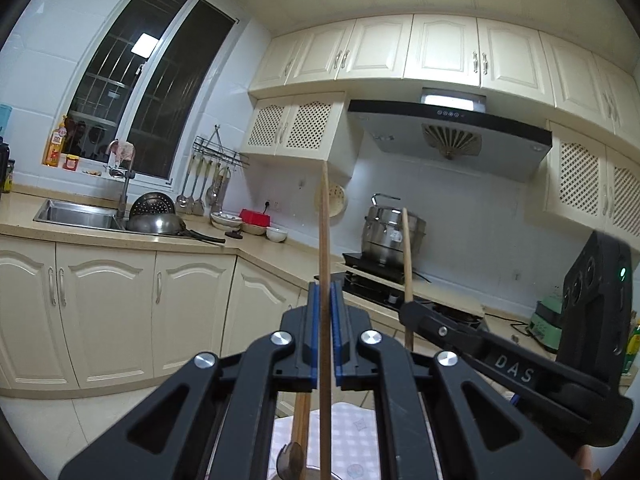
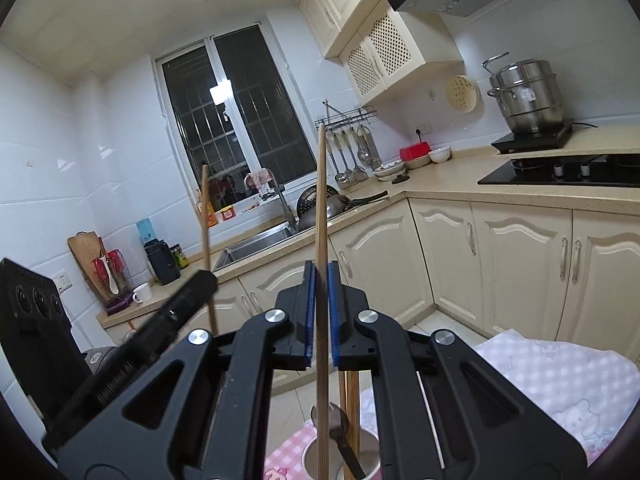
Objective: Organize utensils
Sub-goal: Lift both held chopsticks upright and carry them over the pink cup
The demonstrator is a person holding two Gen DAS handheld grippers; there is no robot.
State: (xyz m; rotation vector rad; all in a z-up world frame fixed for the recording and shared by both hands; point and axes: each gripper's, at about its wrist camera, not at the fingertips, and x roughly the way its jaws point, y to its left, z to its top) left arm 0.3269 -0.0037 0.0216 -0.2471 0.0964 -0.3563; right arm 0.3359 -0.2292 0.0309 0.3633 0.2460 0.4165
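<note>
In the left wrist view my left gripper (image 1: 325, 286) is shut on a wooden chopstick (image 1: 324, 216) that stands upright between its blue pads. To its right my right gripper (image 1: 406, 307) holds a second chopstick (image 1: 407, 256), also upright. The right wrist view shows my right gripper (image 2: 320, 266) shut on its chopstick (image 2: 321, 192), and my left gripper (image 2: 208, 277) with its stick (image 2: 205, 216) at the left. Below both grippers stands a round metal holder (image 2: 310, 458) with a dark spoon (image 2: 340, 426) and more chopsticks (image 2: 351, 396) in it.
The holder stands on a pink-and-white checked cloth (image 2: 552, 376). Behind are a sink (image 1: 76, 214) with a pan and colander, hanging ladles (image 1: 200, 188), bowls, a steel pot (image 1: 390, 234) on a hob, cream cabinets and a tiled floor.
</note>
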